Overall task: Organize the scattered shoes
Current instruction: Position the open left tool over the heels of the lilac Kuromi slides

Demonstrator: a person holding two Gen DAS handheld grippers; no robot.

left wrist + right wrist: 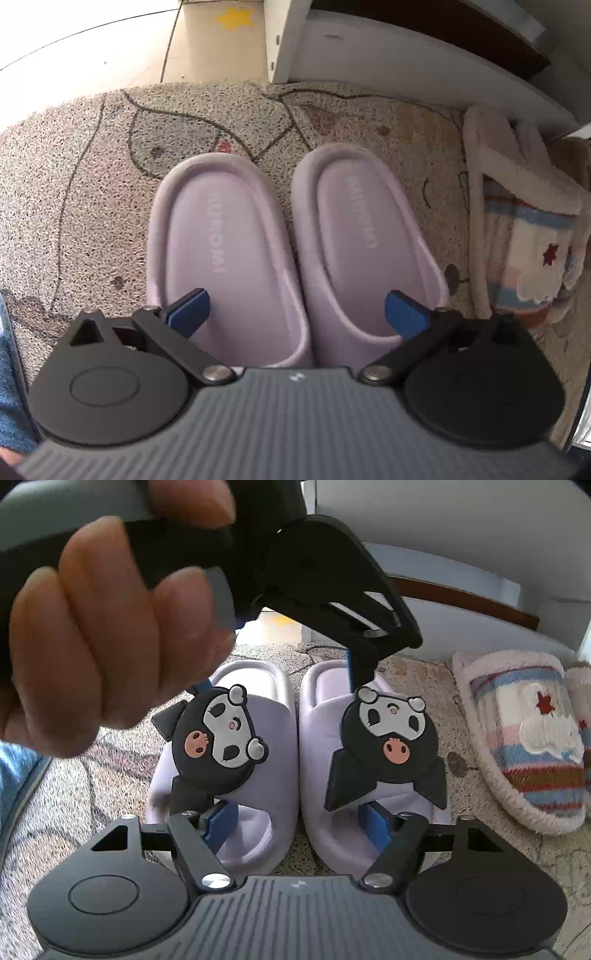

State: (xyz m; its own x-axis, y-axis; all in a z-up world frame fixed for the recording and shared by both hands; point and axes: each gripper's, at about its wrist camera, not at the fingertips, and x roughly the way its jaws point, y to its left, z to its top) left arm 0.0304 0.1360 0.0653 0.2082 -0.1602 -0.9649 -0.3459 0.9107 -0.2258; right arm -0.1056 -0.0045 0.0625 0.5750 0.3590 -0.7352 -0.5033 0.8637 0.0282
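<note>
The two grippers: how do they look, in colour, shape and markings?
Each gripper, left and right, has a grey ribbed body, round black discs either side, black link arms with silver pivot screws, and blue finger pads. A small pale logo marks the body. Blue fabric, perhaps clothing, shows left.

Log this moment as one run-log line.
left gripper: open, over purple slippers | right gripper: open, at their toes | slippers: side by side on mat | fuzzy striped slippers: beside them

Matt foam slippers, coarse looped mat
</note>
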